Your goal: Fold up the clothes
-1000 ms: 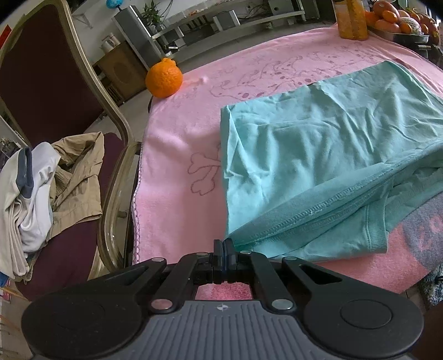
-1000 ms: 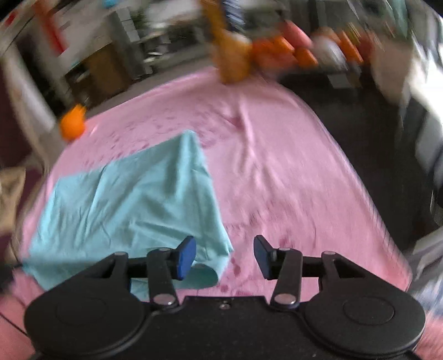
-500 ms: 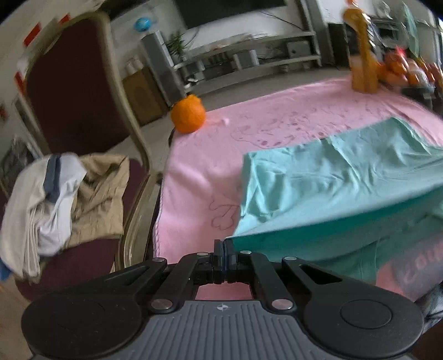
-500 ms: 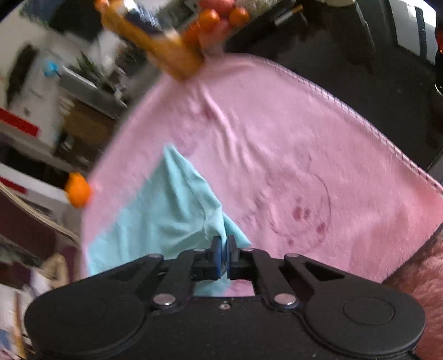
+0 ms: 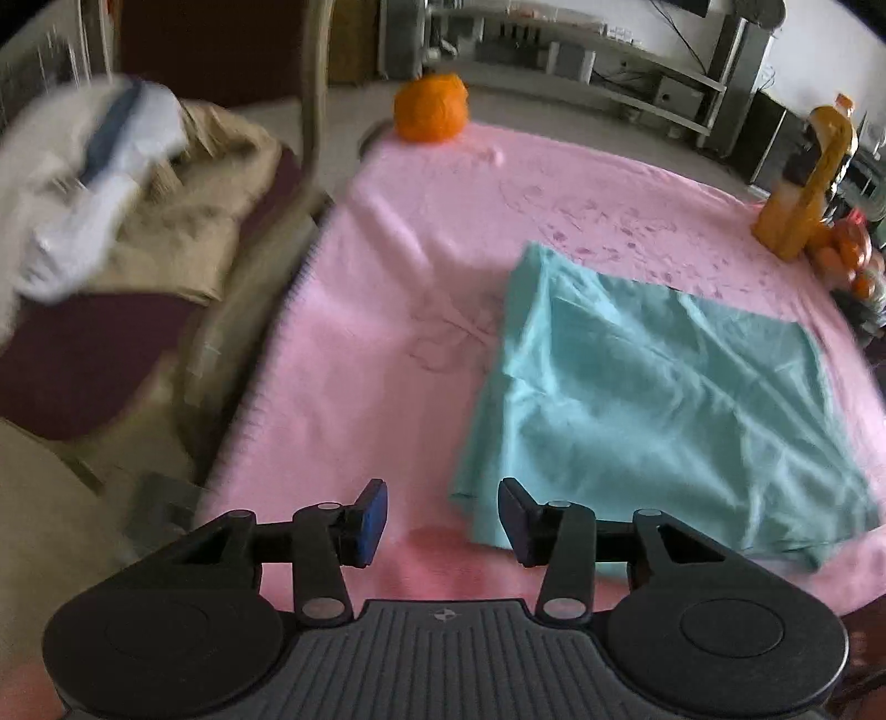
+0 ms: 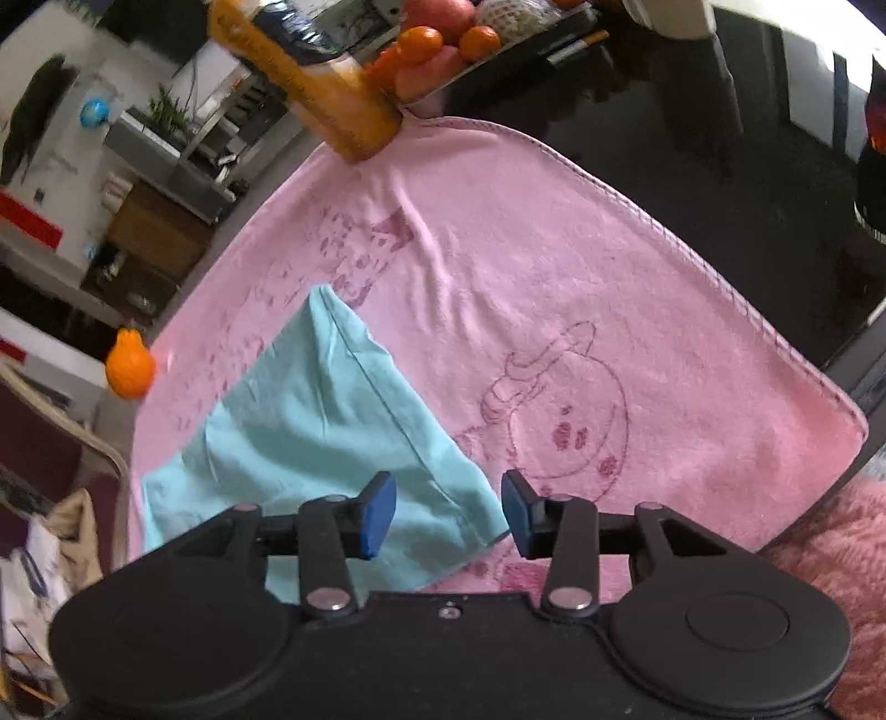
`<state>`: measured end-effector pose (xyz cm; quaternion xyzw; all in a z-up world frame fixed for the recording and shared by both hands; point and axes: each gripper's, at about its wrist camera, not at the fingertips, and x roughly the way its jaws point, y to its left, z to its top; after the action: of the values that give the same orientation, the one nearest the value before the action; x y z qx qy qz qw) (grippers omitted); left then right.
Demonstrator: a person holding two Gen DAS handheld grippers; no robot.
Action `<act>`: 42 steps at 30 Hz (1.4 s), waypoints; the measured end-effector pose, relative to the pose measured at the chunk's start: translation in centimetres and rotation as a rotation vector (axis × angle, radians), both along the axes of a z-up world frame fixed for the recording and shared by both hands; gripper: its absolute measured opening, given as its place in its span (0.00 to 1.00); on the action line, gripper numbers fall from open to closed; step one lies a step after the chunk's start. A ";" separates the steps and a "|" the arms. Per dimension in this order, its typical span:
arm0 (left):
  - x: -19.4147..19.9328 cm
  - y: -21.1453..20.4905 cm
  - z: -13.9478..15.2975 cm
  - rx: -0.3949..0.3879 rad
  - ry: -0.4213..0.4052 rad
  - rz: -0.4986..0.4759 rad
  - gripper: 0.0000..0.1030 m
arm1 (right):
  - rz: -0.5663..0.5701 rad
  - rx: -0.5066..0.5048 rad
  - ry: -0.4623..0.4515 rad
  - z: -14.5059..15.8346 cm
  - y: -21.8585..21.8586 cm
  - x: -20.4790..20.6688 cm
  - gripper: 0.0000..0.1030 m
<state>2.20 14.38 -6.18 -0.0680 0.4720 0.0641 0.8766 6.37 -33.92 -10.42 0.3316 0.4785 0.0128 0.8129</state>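
Observation:
A teal garment [image 5: 653,387] lies folded flat on the pink towel [image 5: 415,266] that covers the table. My left gripper [image 5: 441,515] hangs open just off the garment's near left corner, holding nothing. In the right wrist view the same teal garment [image 6: 326,432] lies left of centre on the pink towel [image 6: 526,277]. My right gripper [image 6: 448,512] is open above its near right corner, with nothing between the fingers.
An orange [image 5: 431,108] sits at the towel's far left corner. A juice bottle [image 5: 805,188] and a tray of fruit [image 6: 443,44] stand at the far right. A chair [image 5: 138,266] piled with clothes [image 5: 105,199] stands left of the table. Dark table edge [image 6: 775,194] lies beyond the towel.
Both grippers were shut on the teal garment's edge half a second ago and have let go; both now stand open. The lifted edge has come down and the garment lies flat.

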 end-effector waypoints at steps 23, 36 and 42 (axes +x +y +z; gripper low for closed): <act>0.7 1.0 -0.1 -0.157 -0.077 0.060 0.00 | 0.086 -0.140 -0.035 -0.2 2.4 0.5 0.03; 2.1 -0.8 -2.0 0.003 0.074 0.046 0.10 | 0.104 -0.143 0.054 -0.6 2.7 0.5 0.11; 1.7 -0.9 3.2 0.038 -0.099 -0.024 0.18 | 0.096 -0.109 -0.071 3.9 2.8 0.1 0.21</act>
<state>3.87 13.44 -2.99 -0.0487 0.4278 0.0594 0.9006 6.42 -31.16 -6.51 0.2628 0.4648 0.0372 0.8447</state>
